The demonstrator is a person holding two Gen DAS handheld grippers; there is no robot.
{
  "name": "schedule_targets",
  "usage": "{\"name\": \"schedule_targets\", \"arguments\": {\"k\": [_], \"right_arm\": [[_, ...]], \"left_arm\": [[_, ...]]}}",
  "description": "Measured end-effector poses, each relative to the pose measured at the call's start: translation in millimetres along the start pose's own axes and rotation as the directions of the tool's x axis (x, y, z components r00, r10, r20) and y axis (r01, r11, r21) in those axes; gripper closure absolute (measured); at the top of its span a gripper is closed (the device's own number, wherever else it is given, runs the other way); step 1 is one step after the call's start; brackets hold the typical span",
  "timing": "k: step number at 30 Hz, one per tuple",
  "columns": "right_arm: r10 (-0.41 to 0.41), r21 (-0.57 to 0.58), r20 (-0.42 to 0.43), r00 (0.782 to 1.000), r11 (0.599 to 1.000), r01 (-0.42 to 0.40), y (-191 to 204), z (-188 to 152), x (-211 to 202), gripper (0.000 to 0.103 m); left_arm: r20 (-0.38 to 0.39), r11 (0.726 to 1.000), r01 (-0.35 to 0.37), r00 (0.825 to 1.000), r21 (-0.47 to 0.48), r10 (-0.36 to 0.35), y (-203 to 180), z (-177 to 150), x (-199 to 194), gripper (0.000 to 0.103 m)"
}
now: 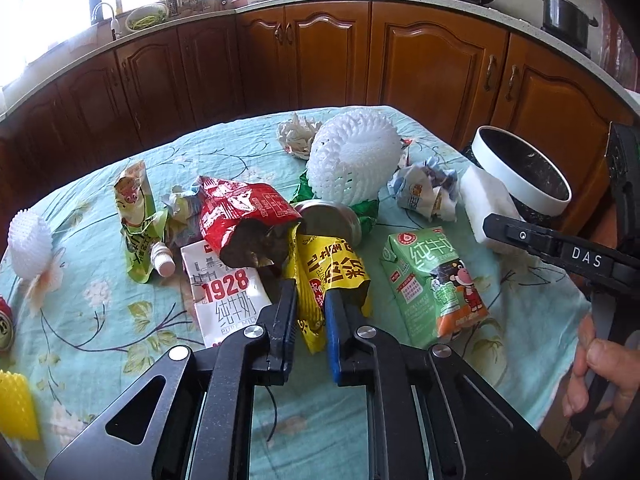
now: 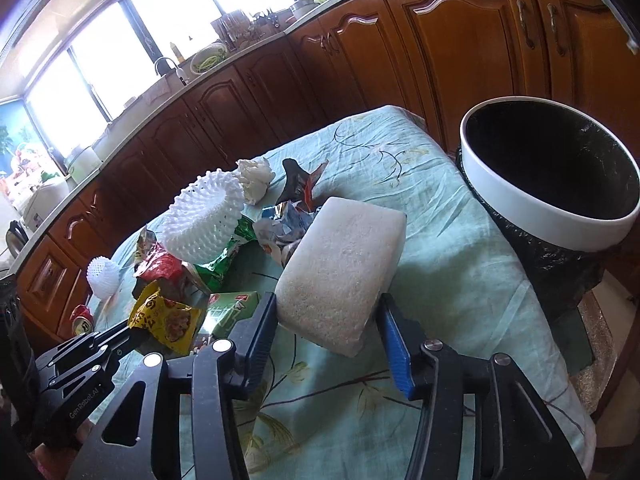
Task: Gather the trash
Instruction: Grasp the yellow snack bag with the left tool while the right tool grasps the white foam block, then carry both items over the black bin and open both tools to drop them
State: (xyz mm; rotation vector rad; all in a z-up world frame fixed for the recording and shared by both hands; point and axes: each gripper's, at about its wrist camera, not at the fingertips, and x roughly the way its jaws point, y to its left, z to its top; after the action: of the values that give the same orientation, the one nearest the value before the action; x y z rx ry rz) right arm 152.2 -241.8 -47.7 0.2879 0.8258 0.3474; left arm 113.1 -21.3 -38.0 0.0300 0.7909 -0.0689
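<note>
My left gripper (image 1: 310, 294) is shut on a yellow snack wrapper (image 1: 328, 268), which lies among trash on the teal floral tablecloth (image 1: 120, 312); the wrapper also shows in the right wrist view (image 2: 166, 318). My right gripper (image 2: 326, 312) holds a white foam block (image 2: 340, 268), its jaws closed against the block's near end. The white-rimmed trash bin (image 2: 552, 220) with a black liner stands just off the table's right edge, also seen in the left wrist view (image 1: 520, 172). My right gripper shows in the left wrist view (image 1: 492, 226) too.
On the cloth lie a red snack bag (image 1: 240, 216), a green milk carton (image 1: 436, 284), a white 1928 milk pouch (image 1: 228, 300), a white foam fruit net (image 1: 352, 160), crumpled wrappers (image 1: 424, 192), a green pouch (image 1: 138, 220) and a metal can (image 1: 332, 220). Wooden cabinets (image 1: 320, 52) stand behind.
</note>
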Motion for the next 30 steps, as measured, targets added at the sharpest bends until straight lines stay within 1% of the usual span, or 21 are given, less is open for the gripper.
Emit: {"name": "schedule_targets", "arguments": {"k": [5,7,13,19,24,30], "right_arm": [[0.013,-0.002,0.029,0.999,1.0,-0.013,-5.8,-4.9,-22.5,0.052],[0.011,0.002,0.04,0.999,1.0,-0.011,-9.3,-5.7,-30.9,0.052],[0.001,0.023,0.082,0.997,1.0,-0.003,-25.4,2.4,-53.5,0.052],[-0.044,0.043,0.121,0.992,0.998,0.039,-50.6,15.6,-72.9,0.052],[-0.096,0.073,0.144,0.985,0.994,0.086,-78.9,30.7,-83.5,0.052],[-0.148,0.096,0.152,0.977,0.986,0.134,-108.8,54.5,-88.1,0.052]], "left_arm": [[0.031,0.998,0.056,0.998,-0.03,-0.055,5.1,3.7,-22.7,0.092],[0.044,0.996,0.079,0.996,-0.033,-0.077,1.7,8.9,-30.2,0.092],[0.083,0.993,0.121,0.989,0.004,-0.121,-19.1,29.3,-40.2,0.092],[0.085,0.983,0.175,0.98,0.046,-0.179,-52.2,47.7,-34.1,0.092],[0.083,0.972,0.221,0.97,0.084,-0.228,-84.0,67.6,-19.7,0.092],[0.057,0.946,0.305,0.948,0.109,-0.312,-127.3,101.3,1.4,0.092]]}}
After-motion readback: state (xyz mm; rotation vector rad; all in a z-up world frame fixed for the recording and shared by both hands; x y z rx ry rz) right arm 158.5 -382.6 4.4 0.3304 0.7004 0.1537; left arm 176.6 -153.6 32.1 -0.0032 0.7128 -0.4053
